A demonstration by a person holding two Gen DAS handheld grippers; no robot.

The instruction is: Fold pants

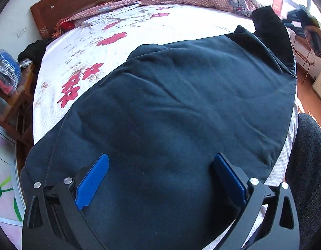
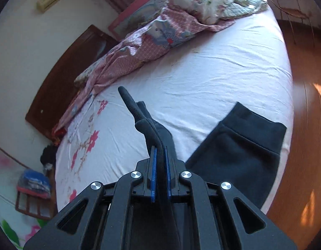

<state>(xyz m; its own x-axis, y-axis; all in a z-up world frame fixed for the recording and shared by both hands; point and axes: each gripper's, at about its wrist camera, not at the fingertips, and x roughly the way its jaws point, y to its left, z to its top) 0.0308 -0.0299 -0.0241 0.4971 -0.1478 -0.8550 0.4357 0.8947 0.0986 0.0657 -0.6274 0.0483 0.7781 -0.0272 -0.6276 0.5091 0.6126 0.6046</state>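
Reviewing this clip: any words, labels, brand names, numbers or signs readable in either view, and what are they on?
None can be read.
Bedsheet: flower print only.
Quilt: cartoon pattern, no legible letters.
Pants: plain dark, no label showing.
Bundle beside the bed: too blurred.

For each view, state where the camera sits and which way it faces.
Left wrist: on the left gripper, angled down over the dark pants on the bed; its open blue fingers show.
Right wrist: on the right gripper, facing across the bed toward the bedding; it is shut on a pants cuff.
Shared: pants, bed, headboard.
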